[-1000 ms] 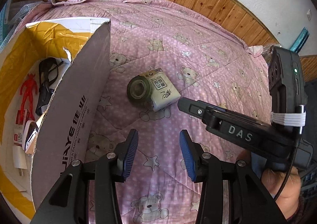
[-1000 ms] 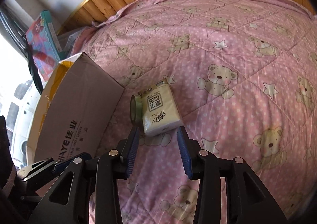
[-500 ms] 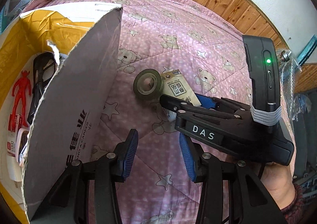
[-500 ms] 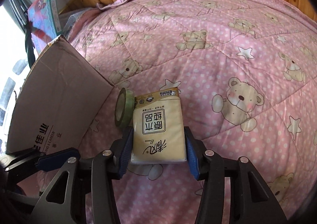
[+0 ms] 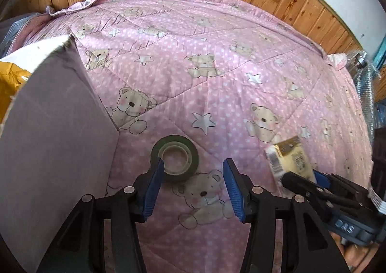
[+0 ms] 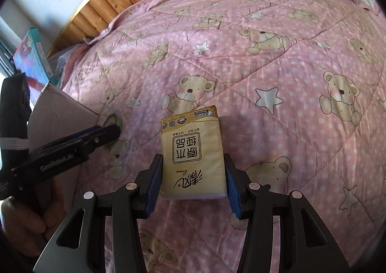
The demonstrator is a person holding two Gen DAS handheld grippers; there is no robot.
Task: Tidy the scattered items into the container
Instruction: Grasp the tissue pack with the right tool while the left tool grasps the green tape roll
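Between the 2 blue-padded fingers of the right gripper (image 6: 193,185) sits the yellow rectangular tissue pack with printed black characters (image 6: 193,154). Its long axis runs straight ahead along the fingers, and its near end lies level with the pads. Both pads stand against the pack's long sides, so the jaws appear clenched on it, though firm contact on the right side is hard to confirm. The pack looks slightly raised off the pink bear-and-star quilted bedspread (image 6: 277,60); whether it is fully clear of the fabric cannot be told.

Ahead of the left gripper (image 5: 193,183), whose jaws stand released and wide apart, lies the dark green roll of adhesive tape (image 5: 175,157), flat on the bedspread with its hole facing up. The roll sits toward the left finger (image 5: 154,183), which overlaps its near-left rim, while the right finger stands well apart from it. The roll is therefore off-centre in the gap, and the left gripper is much the nearer tool to it.

To the left of the left gripper rises the grey-brown wall of the open cardboard box (image 5: 55,128), with yellow lining showing at its far-left edge. The tape lies just beside this wall. Judged from this layout, the coming move is a small leftward centring of the open jaws over the roll, while the held pack must travel leftward to reach the box.
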